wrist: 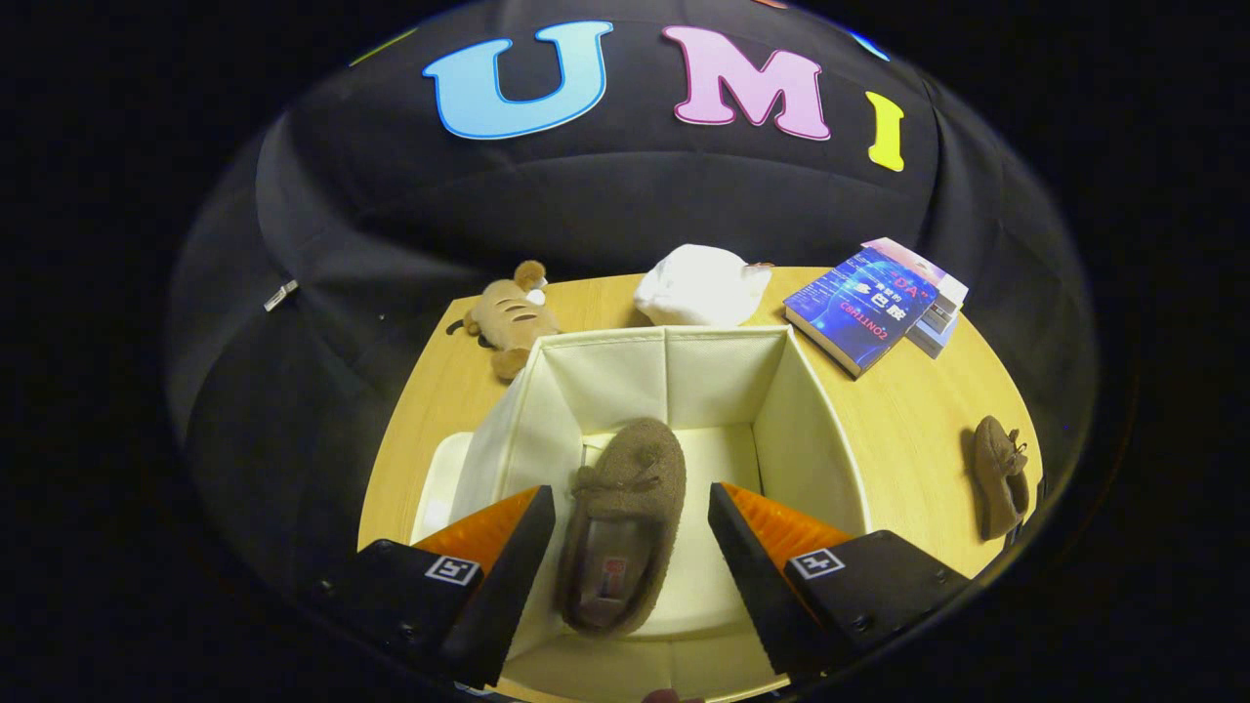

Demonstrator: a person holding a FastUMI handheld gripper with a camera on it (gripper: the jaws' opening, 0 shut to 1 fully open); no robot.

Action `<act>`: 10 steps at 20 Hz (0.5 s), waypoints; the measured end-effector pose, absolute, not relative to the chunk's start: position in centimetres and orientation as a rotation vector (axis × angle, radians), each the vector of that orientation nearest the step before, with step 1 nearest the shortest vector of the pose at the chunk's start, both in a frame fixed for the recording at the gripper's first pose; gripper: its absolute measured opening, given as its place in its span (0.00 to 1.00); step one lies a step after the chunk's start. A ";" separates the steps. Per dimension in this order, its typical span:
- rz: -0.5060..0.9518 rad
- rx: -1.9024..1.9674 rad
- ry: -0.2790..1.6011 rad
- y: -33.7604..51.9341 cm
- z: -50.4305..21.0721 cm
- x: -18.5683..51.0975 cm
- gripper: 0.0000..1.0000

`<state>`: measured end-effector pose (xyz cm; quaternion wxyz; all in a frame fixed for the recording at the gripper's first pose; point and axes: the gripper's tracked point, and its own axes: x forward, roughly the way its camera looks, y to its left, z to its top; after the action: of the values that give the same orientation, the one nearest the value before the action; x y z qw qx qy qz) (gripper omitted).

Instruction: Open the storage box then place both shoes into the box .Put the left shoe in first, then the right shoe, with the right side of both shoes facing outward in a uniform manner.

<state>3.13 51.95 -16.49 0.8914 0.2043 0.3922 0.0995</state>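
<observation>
A cream fabric storage box (796, 410) stands open on the wooden table. Inside it a brown fuzzy shoe (625, 508) lies on the box floor, toe toward the far wall, its opening toward me. My gripper (630, 532) hovers over the box with its fingers spread wide, one on each side of the shoe and not touching it. The second brown shoe (1001, 474) lies on the table to the right of the box, near the table's edge.
Beyond the box sit a striped plush toy (508, 317), a white cloth bundle (703, 285) and a stack of books (874, 303). A white lid (437, 488) lies against the box's left side. Bare tabletop (918, 400) separates the box and the second shoe.
</observation>
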 end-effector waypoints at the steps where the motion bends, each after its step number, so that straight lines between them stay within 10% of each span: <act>1: 0.216 0.428 0.800 51.7 -16.0 3.1 0.99; 10: 0.335 0.441 0.487 45.0 -6.0 3.6 0.99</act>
<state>3.60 45.01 -6.01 0.9327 0.2155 0.2381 0.1639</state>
